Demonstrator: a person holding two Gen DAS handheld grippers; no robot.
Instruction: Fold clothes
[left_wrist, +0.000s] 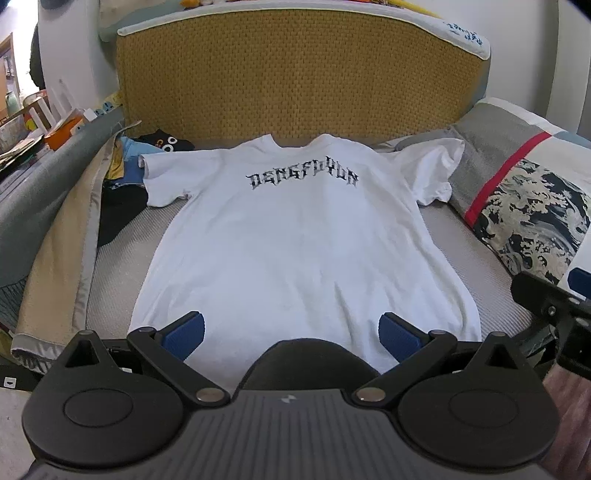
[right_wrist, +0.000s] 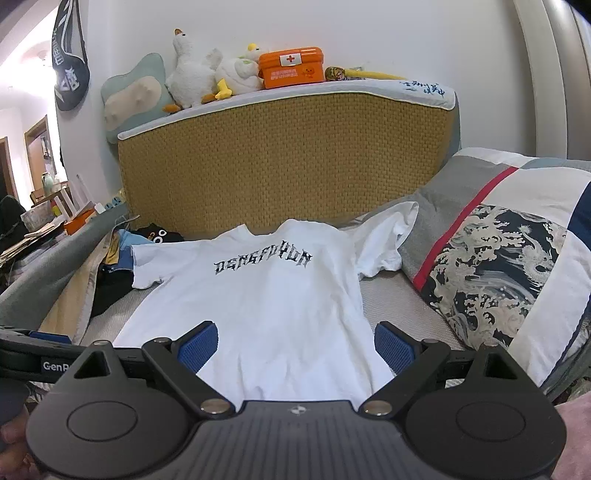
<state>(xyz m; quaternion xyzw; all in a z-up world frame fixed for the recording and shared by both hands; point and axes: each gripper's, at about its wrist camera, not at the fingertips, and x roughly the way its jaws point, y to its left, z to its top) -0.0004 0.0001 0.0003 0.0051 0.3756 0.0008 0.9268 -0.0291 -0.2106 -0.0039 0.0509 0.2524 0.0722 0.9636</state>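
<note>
A white T-shirt (left_wrist: 295, 236) with dark lettering across the chest lies flat and spread out on a grey bed (left_wrist: 118, 291), collar toward the headboard. Its right sleeve rests up against a pillow. My left gripper (left_wrist: 291, 334) hovers open above the shirt's hem, nothing between its blue pads (left_wrist: 184, 334). In the right wrist view the same T-shirt (right_wrist: 266, 295) lies ahead, and my right gripper (right_wrist: 293, 345) is open over the hem's right part, holding nothing. The right gripper (left_wrist: 554, 306) also shows at the right edge of the left wrist view.
A woven yellow headboard (right_wrist: 280, 158) stands behind the shirt, with plush toys (right_wrist: 195, 74) and an orange first-aid box (right_wrist: 291, 66) on top. A patterned pillow (right_wrist: 498, 258) lies to the right. Dark and blue clothes (left_wrist: 122, 192) are piled at the left by a grey rail.
</note>
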